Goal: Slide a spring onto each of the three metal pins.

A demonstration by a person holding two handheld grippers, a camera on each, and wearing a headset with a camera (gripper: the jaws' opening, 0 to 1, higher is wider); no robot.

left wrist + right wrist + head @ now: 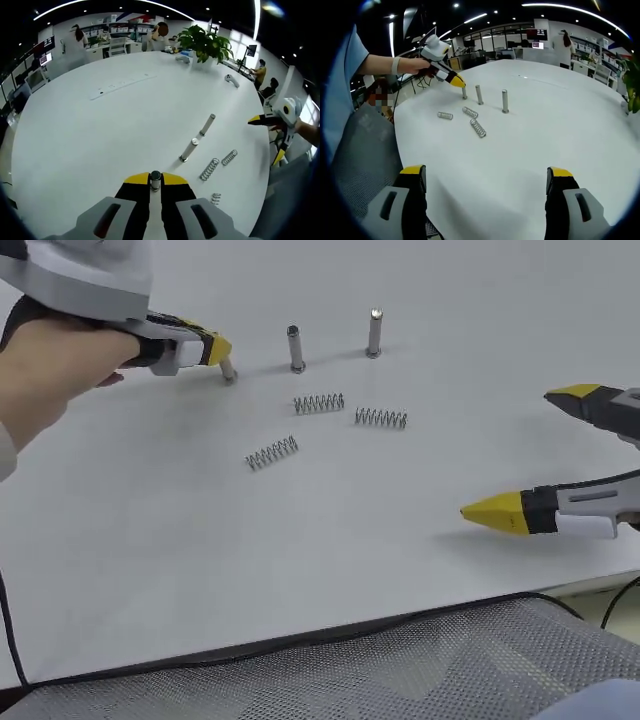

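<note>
In the head view, the left gripper (224,352), held in a hand (60,360) at 10 o'clock of the picture, has its yellow fingers pressed onto the first pin (228,370) on the white bench (150,540). At 3 o'clock of it the second pin (296,348) stands upright, and further the same way the third pin (374,333), both bare. The first spring (319,403) lies flat at 6 o'clock of the second pin, the second spring (381,418) at 4 o'clock and the third spring (272,453) at 7 o'clock, each apart from the others. The right gripper (540,452) hangs at 3 o'clock of the picture, fingers spread wide, well apart from the springs.

In the left gripper view, its own fingers rise from 6 o'clock and pinch the top of the first pin between their tips. The other two pins run off toward 1 o'clock, with the springs beside that line at 3 o'clock.

In the right gripper view, its own fingers stand far apart at 7 and 5 o'clock. The pins and springs lie toward 11 o'clock, the left gripper on the first pin.
</note>
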